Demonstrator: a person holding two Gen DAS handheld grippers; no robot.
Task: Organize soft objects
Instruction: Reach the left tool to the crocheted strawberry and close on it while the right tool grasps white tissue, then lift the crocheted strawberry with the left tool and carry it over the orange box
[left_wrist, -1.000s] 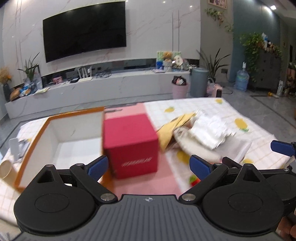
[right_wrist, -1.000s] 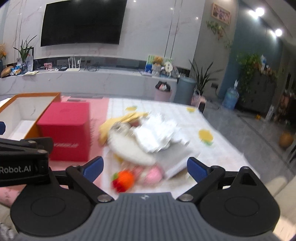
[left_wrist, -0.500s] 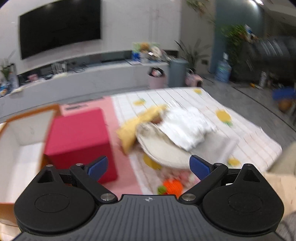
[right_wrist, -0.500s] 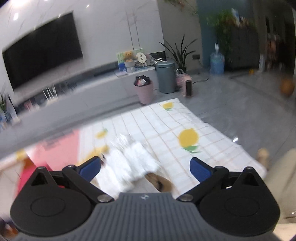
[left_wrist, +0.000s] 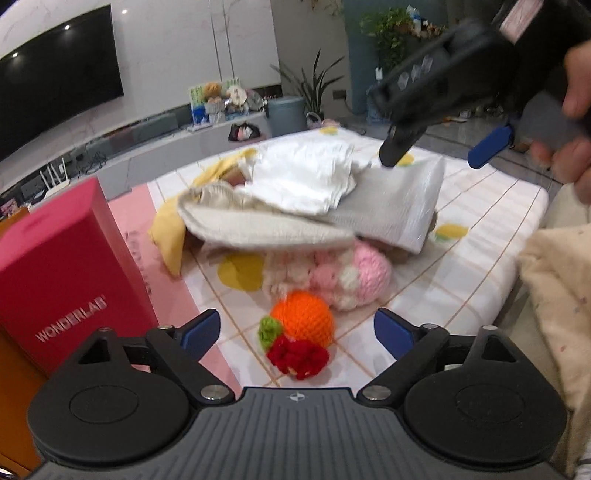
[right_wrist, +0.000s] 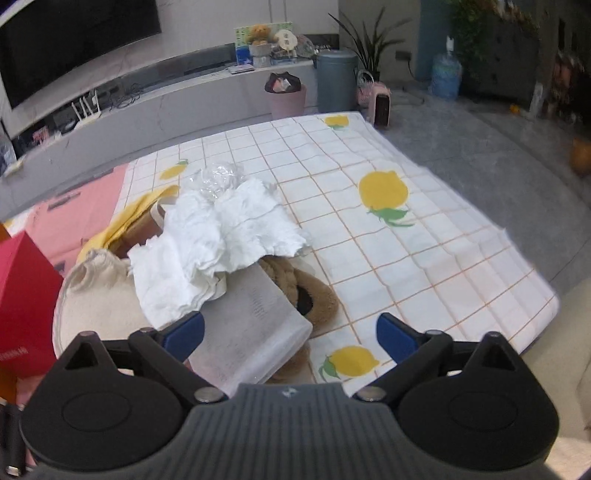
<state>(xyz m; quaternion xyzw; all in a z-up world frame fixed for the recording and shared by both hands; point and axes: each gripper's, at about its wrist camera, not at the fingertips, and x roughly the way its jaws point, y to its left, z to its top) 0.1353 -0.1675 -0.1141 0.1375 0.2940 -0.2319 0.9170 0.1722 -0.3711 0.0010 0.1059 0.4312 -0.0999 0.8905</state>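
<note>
Left gripper (left_wrist: 295, 330): jaws spread wide, nothing between them, hovering low over the near edge of the lemon-print tablecloth (left_wrist: 476, 258). Directly ahead of its fingertips lies a crocheted orange fruit (left_wrist: 304, 321) with a green tuft and a red crocheted piece (left_wrist: 298, 355) touching its near side. Just beyond, a pink-and-cream knitted toy (left_wrist: 343, 277) rests against the pile.

Right gripper (right_wrist: 290, 334): jaws likewise spread, empty, held above the right side of the pile; in the left wrist view it shows at the upper right, held in a hand (left_wrist: 570, 122).

Pile of soft objects, centre-left of table: crumpled white cloth (right_wrist: 218, 240) on top, a grey folded item in clear wrap (right_wrist: 255, 325) under its near right part, a cream cloth (left_wrist: 258, 225) to the left, a yellow cloth (left_wrist: 168, 230) at the far left, brown plush slippers (right_wrist: 314, 295) poking out on the right. A clear crinkled plastic bit (right_wrist: 216, 177) sits at the far edge; possibly a bag, view too soft to confirm.

Red box (left_wrist: 62, 266) marked WONDERLAB stands upright at near left on a pink mat (left_wrist: 136, 210), apart from the pile
</note>
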